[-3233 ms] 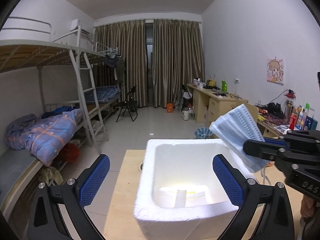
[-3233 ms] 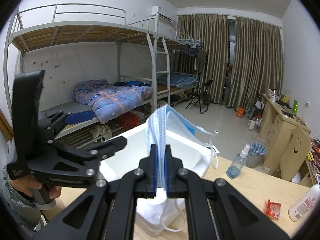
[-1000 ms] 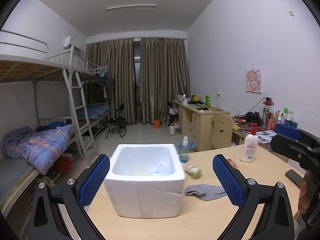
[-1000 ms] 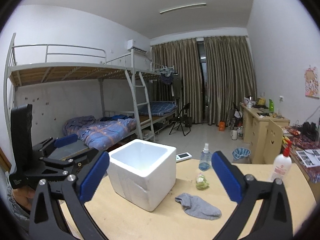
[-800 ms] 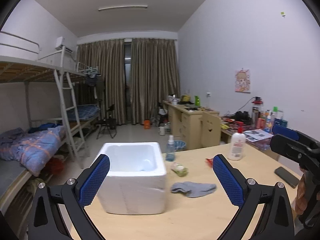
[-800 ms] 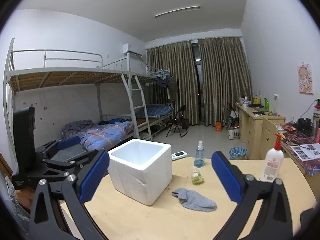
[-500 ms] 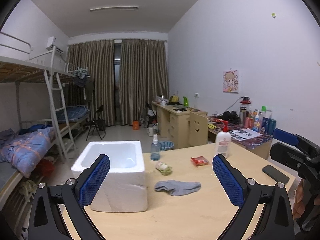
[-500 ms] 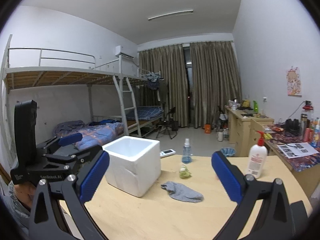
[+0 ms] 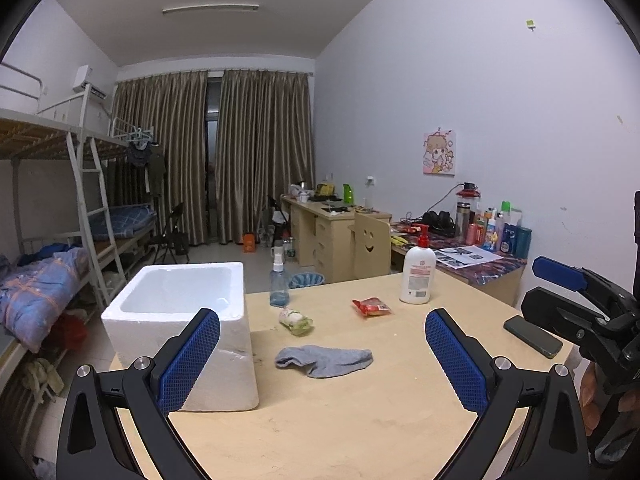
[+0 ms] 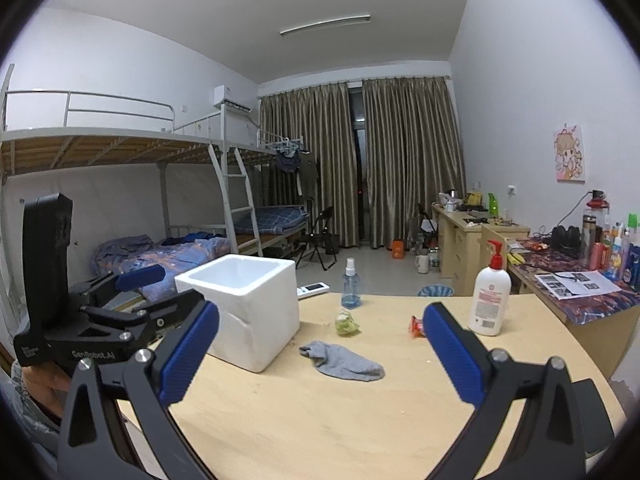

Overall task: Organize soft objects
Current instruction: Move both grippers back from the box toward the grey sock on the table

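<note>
A grey sock [image 9: 324, 360] [image 10: 343, 361] lies flat on the wooden table [image 9: 360, 432] [image 10: 320, 420], just right of a white foam box [image 9: 180, 320] [image 10: 248, 308]. A small green-and-white soft bundle [image 9: 295, 318] [image 10: 346, 323] sits behind the sock. My left gripper [image 9: 322, 364] is open and held back from the sock, nothing between its blue pads. My right gripper [image 10: 320, 356] is open too and empty; it also shows at the right edge of the left wrist view [image 9: 576, 300]. The box's inside is mostly hidden.
A blue spray bottle [image 9: 279, 280] [image 10: 351, 283], a red snack packet [image 9: 370, 306] [image 10: 416, 326] and a white pump bottle [image 9: 418, 274] [image 10: 490, 300] stand further back. A dark phone [image 9: 532, 336] lies at the right. A bunk bed [image 10: 160, 200] and cluttered desks [image 9: 460, 248] surround the table.
The right gripper held a face mask over the foam box; it is now open and empty. Both grippers have pulled back and swung right, so the whole table shows.
</note>
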### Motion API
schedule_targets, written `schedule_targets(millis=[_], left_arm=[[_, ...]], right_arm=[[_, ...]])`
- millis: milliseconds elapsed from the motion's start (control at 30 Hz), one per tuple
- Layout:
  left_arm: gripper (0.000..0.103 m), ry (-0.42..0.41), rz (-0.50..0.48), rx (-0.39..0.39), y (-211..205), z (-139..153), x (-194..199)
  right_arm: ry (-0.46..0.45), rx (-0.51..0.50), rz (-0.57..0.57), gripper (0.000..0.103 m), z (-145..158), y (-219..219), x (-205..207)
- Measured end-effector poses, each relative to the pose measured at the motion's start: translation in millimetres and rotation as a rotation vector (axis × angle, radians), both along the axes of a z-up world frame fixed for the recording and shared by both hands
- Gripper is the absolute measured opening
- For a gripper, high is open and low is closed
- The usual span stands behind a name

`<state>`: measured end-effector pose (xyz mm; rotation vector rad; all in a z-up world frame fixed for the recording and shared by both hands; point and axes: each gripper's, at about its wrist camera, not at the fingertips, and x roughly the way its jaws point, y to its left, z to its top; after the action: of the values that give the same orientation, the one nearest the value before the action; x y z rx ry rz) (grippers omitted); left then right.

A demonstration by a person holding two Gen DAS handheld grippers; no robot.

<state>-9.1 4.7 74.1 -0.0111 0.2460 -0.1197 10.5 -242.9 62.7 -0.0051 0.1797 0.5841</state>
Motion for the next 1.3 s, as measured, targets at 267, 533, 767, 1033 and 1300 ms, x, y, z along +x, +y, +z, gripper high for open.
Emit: schedule_targets(millis=[267,533,767,1033,1300], left_arm=[[0.103,0.025,-0.030,0.006,-6,-10,14],[0.103,0.058,-0.066,0.009,-18,-18,32],[0.103,0.105,-0.080,-0.001,-23,-28,56],[0.103,0.167,-0.093,0.002,-31,-45,86],[0.103,0.237,-0.070,-0.003,-30,-68,122]], right_arm=[[0.031,0.026,-0.020,0.103,-3,-13,7],[0.067,0.009,-0.034,0.103,-12,-17,19],[0.103,-0.010,-0.050,0.103,-19,-23,34],[0.160,-0.029,-0.070,0.103,-28,-28,56],[0.240,-0.075,-0.095,0.103,-46,-28,85]])
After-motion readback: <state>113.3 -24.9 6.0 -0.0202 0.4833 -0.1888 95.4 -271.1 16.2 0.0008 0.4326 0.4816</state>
